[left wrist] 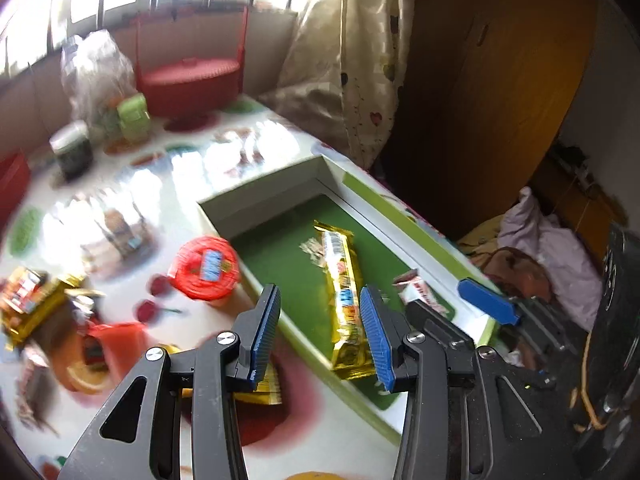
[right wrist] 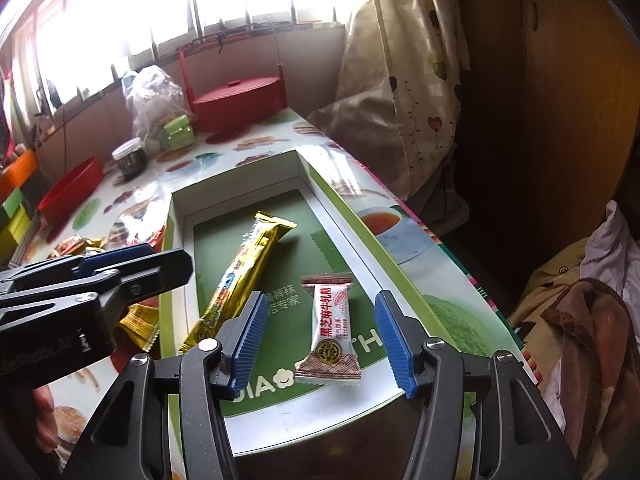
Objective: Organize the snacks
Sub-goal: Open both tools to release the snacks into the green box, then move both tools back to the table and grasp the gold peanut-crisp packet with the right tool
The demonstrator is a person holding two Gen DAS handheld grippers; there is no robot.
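The green box [right wrist: 404, 276] lies open from above — only the gold snack bar [right wrist: 244, 268] and white candy packet [right wrist: 332, 332] occupy its floor, leaving bare green floor at its far end. Left of it, loose snacks [left wrist: 32, 304] crowd the table [left wrist: 248, 148].

Bright barred window [right wrist: 168, 12], cream heart-print curtain [right wrist: 416, 92], dark wooden wardrobe [right wrist: 560, 128]

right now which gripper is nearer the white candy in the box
Right. The right gripper hangs open directly over the white candy, jaws on either side of it. The left gripper, also open, sits further left, over the gold bar at the box's left wall.
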